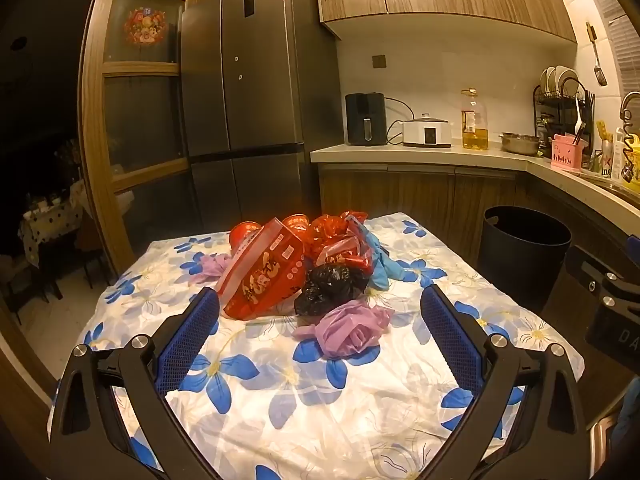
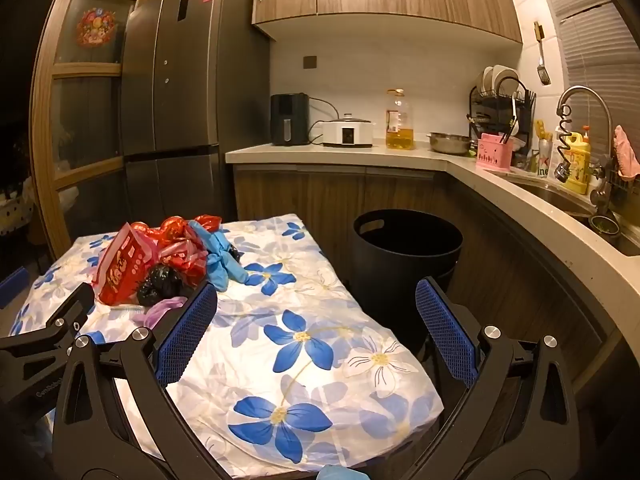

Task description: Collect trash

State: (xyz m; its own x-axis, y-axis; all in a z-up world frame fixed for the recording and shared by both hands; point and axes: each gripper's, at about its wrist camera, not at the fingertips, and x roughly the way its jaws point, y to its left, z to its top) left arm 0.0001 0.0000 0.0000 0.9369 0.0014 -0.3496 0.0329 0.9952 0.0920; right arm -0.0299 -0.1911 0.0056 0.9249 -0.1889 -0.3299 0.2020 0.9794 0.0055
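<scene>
A pile of trash lies mid-table on the flowered cloth [image 1: 280,392]: a red snack bag [image 1: 266,276], red wrappers [image 1: 334,240], a black plastic bag [image 1: 330,286], a blue bag [image 1: 378,260] and a crumpled purple bag [image 1: 348,330] nearest me. My left gripper [image 1: 320,306] is open and empty, its blue pads to either side of the purple bag, short of it. My right gripper [image 2: 316,300] is open and empty over the table's right front part. The pile [image 2: 160,264] lies to its left. A black trash bin [image 2: 406,256] stands on the floor right of the table [image 2: 320,320].
The bin also shows in the left wrist view [image 1: 524,248]. A counter [image 2: 340,154] runs along the back and right walls with an air fryer [image 2: 290,120], a cooker, an oil bottle, a dish rack and a sink [image 2: 560,196]. A dark fridge [image 1: 256,92] stands behind the table.
</scene>
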